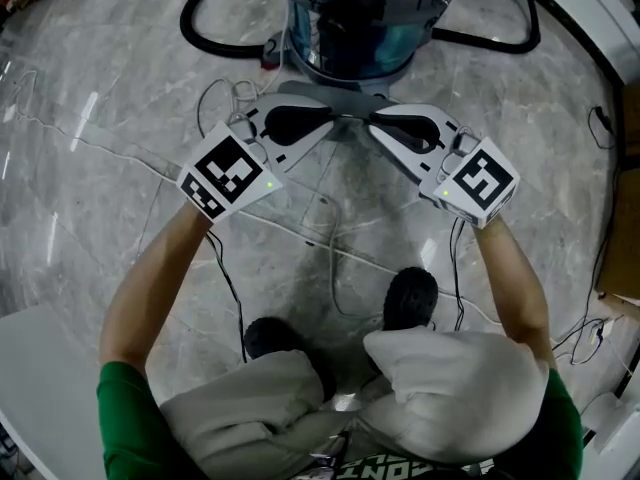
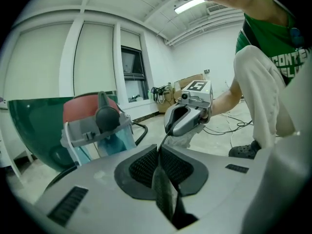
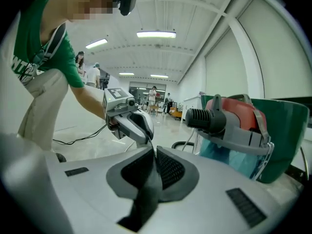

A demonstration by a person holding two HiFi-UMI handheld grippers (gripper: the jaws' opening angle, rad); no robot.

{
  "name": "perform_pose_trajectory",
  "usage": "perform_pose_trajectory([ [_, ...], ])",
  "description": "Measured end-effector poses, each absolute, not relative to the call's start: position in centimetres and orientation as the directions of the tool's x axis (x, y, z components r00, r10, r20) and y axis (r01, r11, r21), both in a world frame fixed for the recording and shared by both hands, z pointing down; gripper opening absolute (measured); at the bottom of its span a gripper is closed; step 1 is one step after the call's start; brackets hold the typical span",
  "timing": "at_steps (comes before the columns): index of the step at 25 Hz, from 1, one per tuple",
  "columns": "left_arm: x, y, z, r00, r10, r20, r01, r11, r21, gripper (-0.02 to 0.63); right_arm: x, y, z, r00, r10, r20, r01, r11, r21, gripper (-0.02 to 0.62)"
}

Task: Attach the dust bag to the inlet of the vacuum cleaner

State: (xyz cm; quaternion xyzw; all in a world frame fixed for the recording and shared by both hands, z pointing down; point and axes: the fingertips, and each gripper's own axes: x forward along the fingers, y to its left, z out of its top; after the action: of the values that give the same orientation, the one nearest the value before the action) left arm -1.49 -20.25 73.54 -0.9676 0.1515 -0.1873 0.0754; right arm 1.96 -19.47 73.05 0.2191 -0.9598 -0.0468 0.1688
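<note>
The vacuum cleaner (image 1: 350,28) stands on the floor straight ahead, with a red head, a grey handle and a teal drum. It also shows in the left gripper view (image 2: 95,123) and in the right gripper view (image 3: 234,121). My left gripper (image 1: 335,120) and right gripper (image 1: 373,120) point at each other just in front of it, tips almost meeting. A thin dark strip (image 1: 354,118) runs between them, seen edge-on, and both pairs of jaws are shut on it (image 2: 163,143) (image 3: 152,145). I cannot tell what the strip belongs to. No bag shape is clear.
A black hose (image 1: 200,18) loops over the marble floor on both sides of the vacuum. Thin cables (image 1: 330,258) trail across the floor under my arms. The person's dark shoes (image 1: 410,298) stand below the grippers. A white surface (image 1: 30,388) is at the lower left.
</note>
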Motion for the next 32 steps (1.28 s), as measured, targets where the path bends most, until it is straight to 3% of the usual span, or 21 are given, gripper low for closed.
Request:
perform_pose_trajectory([
  [23, -4.8, -26.8, 65.5, 0.845, -0.474, 0.247, -0.36, -0.847, -0.391, 0.032, -1.2, -25.6, 65.3, -0.827, -0.492, 0.272, -0.425, 0.864, 0.27, 0.026],
  [32, -4.6, -30.0, 64.5, 0.834, -0.513, 0.203, -0.403, -0.819, -0.409, 0.037, -0.8, -28.4, 64.4, -0.782, -0.576, 0.238, -0.522, 0.814, 0.253, 0.026],
])
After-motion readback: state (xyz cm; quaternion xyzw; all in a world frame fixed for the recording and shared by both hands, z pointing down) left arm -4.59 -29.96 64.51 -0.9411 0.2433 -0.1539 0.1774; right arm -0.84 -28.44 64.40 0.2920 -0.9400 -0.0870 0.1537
